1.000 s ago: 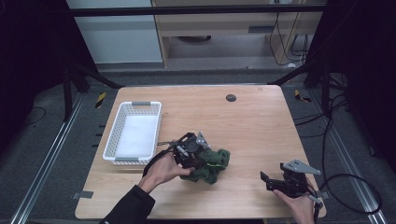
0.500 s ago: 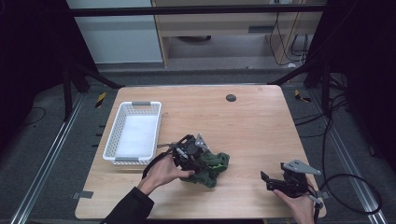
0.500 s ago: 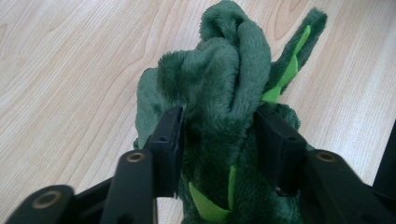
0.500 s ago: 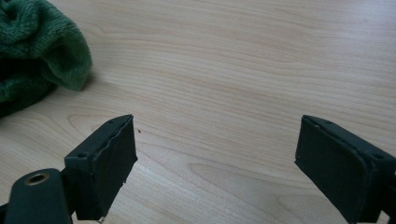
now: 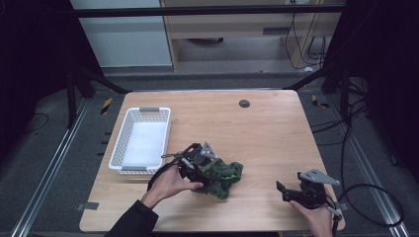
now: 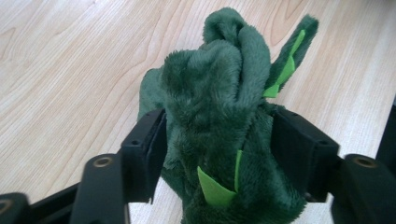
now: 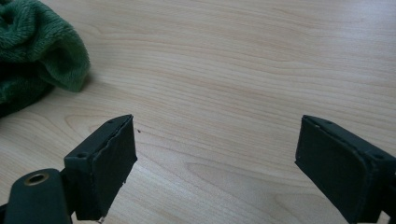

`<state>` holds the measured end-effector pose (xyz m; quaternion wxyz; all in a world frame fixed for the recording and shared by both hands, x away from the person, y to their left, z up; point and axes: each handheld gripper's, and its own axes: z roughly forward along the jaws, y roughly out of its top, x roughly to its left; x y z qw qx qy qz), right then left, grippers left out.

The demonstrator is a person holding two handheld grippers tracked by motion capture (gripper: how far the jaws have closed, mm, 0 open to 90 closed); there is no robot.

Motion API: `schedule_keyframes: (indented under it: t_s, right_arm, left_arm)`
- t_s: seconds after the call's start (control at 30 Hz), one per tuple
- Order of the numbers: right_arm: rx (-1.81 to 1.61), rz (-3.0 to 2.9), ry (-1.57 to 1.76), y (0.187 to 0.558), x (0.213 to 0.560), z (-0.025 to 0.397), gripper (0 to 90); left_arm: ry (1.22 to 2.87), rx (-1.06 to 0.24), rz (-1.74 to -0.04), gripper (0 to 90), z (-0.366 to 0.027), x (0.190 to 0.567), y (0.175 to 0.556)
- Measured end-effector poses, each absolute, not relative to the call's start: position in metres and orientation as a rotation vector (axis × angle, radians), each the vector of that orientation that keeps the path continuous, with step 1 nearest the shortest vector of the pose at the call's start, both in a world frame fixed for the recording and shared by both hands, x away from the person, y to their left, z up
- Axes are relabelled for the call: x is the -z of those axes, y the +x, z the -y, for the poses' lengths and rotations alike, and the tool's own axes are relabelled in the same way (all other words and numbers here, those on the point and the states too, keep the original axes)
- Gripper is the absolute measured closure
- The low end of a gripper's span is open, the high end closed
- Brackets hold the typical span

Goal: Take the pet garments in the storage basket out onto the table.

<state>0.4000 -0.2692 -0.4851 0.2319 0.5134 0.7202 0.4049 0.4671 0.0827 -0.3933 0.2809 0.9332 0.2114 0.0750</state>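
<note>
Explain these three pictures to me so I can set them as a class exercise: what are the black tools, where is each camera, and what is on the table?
A person sits at a wooden table and holds a two-jaw gripper in each hand; there is no robot arm. The high view comes from a fixed camera above, looking forward and down. The other two come from cameras riding on the grippers, looking along their black jaws.

The left gripper is shut on a green plush toy with light green spikes, its jaws pressing the fur from both sides. The right gripper is open, with bare wood between its jaws, near the front right corner of the table. A white basket stands at the left, and a small dark round disc sits near the far edge.
</note>
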Motion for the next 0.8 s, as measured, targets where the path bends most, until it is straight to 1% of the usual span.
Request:
schedule_keyframes:
  t_s: [0.1,0.33,0.37,0.4,0.6,0.67,0.8]
  right_arm:
    - [-1.11,-1.978,1.406,0.4,0.486,0.27,12.0]
    - [-1.115,-1.974,1.421,0.4,0.486,0.27,11.6]
    - [-1.115,-1.974,1.421,0.4,0.486,0.27,11.6]
    - [-1.114,-1.972,1.424,0.4,0.486,0.27,11.6]
    - [-1.11,-1.971,1.425,0.4,0.486,0.27,11.5]
    - [-1.111,-1.97,1.426,0.4,0.486,0.27,11.5]
    - [-1.106,-1.966,1.421,0.4,0.486,0.271,11.5]
  left_arm:
    - [2.476,-0.211,-0.571,28.9,-0.087,0.394,0.465]
    - [2.396,-0.262,-0.607,24.9,-0.102,0.398,0.458]
    - [2.396,-0.262,-0.607,24.8,-0.102,0.398,0.458]
    - [2.358,-0.269,-0.629,24.8,-0.109,0.4,0.455]
    - [2.263,-0.3,-0.681,24.9,-0.128,0.401,0.449]
    - [2.202,-0.311,-0.712,24.8,-0.138,0.402,0.445]
    - [2.132,-0.347,-0.754,24.9,-0.153,0.403,0.438]
